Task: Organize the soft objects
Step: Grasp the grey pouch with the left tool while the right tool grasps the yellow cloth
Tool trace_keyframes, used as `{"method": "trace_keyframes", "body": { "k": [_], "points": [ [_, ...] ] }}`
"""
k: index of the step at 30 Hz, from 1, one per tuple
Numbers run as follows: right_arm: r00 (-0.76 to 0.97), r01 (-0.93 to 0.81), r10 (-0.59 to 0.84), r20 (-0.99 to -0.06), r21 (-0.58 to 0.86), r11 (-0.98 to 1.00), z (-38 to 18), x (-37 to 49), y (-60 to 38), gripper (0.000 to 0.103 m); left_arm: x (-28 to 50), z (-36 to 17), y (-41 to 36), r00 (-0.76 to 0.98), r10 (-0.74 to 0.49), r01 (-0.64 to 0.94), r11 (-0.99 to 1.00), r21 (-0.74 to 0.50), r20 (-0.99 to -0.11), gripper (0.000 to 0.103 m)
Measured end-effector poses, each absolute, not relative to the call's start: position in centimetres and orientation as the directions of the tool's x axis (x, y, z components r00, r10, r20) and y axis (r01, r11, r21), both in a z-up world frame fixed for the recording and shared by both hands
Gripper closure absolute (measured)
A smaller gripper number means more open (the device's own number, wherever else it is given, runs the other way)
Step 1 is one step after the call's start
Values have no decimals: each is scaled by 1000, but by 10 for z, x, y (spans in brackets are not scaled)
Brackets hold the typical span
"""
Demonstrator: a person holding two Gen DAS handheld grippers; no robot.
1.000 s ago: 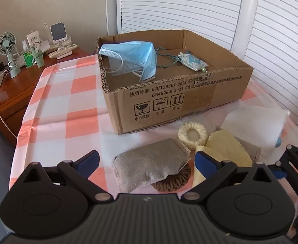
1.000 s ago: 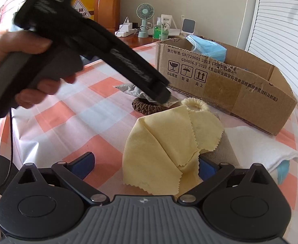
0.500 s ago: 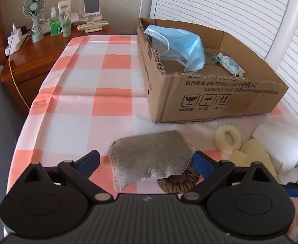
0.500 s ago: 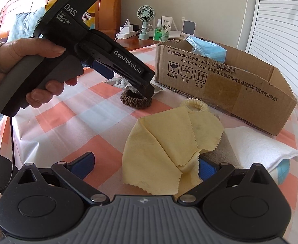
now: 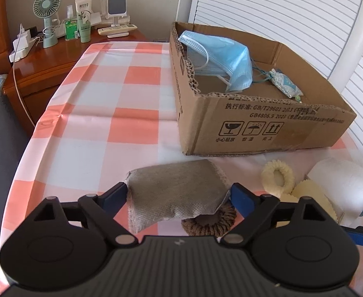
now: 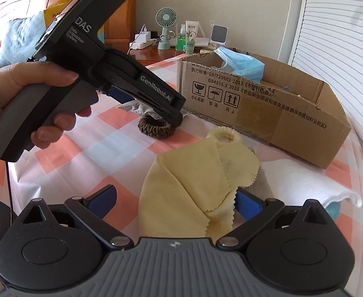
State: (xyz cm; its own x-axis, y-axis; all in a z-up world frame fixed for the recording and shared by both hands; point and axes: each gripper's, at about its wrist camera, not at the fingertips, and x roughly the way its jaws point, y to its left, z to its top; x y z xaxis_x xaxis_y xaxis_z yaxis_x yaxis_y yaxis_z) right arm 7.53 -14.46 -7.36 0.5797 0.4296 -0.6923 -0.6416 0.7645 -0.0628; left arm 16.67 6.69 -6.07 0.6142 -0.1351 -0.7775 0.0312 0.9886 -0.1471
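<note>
Checked counter (image 5: 141, 94) carrying cardboard box (image 5: 268, 128) at far right, blue face mask (image 5: 228, 59) and small patterned sachet (image 5: 284, 84) inside. Grey pouch (image 5: 174, 198) lying before box, overlapping brown scrunchie (image 5: 208, 225). Left hand-held gripper (image 5: 179, 194) spread wide, fingers flanking pouch. Right hand-held gripper (image 6: 174, 198) likewise released, straddling yellow cloth (image 6: 196, 180). Cream scrunchie (image 6: 223, 136) touching cloth's far edge.

Louvered shutters (image 5: 292, 19), wooden nightstand (image 5: 40, 69)
</note>
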Motion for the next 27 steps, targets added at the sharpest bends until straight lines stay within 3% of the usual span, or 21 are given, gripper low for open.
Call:
{"method": "trace_keyframes", "body": {
  "k": [10, 13, 18, 21, 27],
  "points": [
    [593, -617, 388, -706, -88, 782, -70, 84, -139, 22, 177, -62, 62, 608, -113, 47, 993, -106, -786, 16],
    [605, -609, 367, -707, -113, 786, -69, 84, -140, 37, 179, -61, 64, 607, -118, 54, 993, -108, -786, 25],
    [598, -608, 369, -711, -102, 787, -66, 85, -143, 74, 181, -56, 72, 600, -157, 56, 986, -154, -785, 36],
    [601, -608, 371, -708, -103, 787, -64, 83, -143, 79, 181, -53, 77, 596, -174, 64, 983, -170, -784, 45],
    [607, -610, 382, -697, -100, 786, -56, 80, -145, 83, 176, -46, 84, 587, -187, 91, 982, -165, -788, 49]
  ]
}}
